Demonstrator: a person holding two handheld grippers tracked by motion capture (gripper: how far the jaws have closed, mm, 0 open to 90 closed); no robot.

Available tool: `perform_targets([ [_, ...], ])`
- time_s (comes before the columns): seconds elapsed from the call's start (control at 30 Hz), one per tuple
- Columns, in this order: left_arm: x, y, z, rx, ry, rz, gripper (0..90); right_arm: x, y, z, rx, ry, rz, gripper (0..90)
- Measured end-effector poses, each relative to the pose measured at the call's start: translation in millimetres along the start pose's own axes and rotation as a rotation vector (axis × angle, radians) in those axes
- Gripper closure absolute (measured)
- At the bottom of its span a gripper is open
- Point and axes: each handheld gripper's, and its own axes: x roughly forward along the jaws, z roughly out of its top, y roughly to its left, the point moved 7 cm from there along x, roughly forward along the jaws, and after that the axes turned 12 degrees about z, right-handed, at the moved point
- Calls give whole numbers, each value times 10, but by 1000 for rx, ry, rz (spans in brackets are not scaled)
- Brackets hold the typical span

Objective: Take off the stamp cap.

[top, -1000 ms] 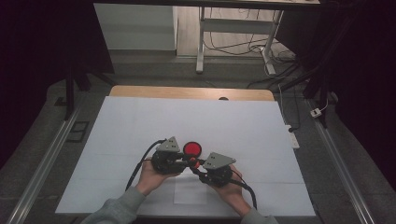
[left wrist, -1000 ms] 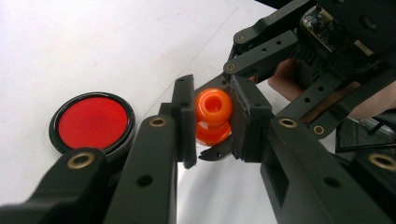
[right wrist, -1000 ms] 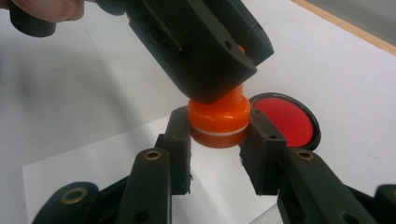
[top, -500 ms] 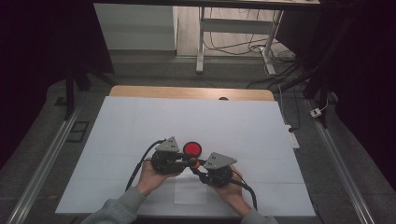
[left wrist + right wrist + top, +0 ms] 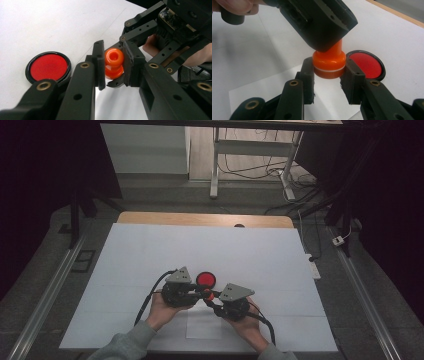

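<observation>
Orange stamp [image 5: 329,62] stands upright between both grippers, knob end up.

Bright table, dark surroundings

The white table [image 5: 150,260] is lit evenly from above, while the room around the table is left nearly black. In the gripper views, the near black jaws are blurred, and soft shadows are cast under them.

A lab or test room, by its look: a wooden tabletop [image 5: 205,219] covered with plain white sheeting [image 5: 200,260], metal rails [image 5: 45,305] on the grey floor either side, loose cables [image 5: 250,167], a power strip [image 5: 312,267], and dark surroundings.
</observation>
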Motion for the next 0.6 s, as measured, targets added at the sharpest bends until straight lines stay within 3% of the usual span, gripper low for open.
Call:
perform_targets([
  [0.23, -3, 2, -6, -4, 4, -4, 728, 6, 9, -3, -2, 2, 7, 649],
  [0.3, -70, 56, 39, -12, -45, 47, 729, 9, 2, -20, -13, 28, -3, 651],
  [0.33, -70, 56, 39, -12, -45, 47, 730, 9, 2, -20, -13, 28, -3, 651],
  [0.37, -220, 191, 89, -69, -82, 25, 731, 33, -13, -143, -4, 73, -5, 651],
  [0.4, -220, 191, 89, -69, -82, 25, 730, 26, -16, -167, 30, 49, 15, 651],
  [0.43, -310, 300, 75, -110, -98, 18, 730, 12, -13, -149, 38, 33, 22, 651],
  [0.53, -324, 339, 52, -120, -93, 16, 729, 1, 5, -69, 12, 20, 13, 651],
  [0.6, -306, 309, 42, -105, -82, 15, 729, 8, 14, -39, 7, 18, 12, 651],
])
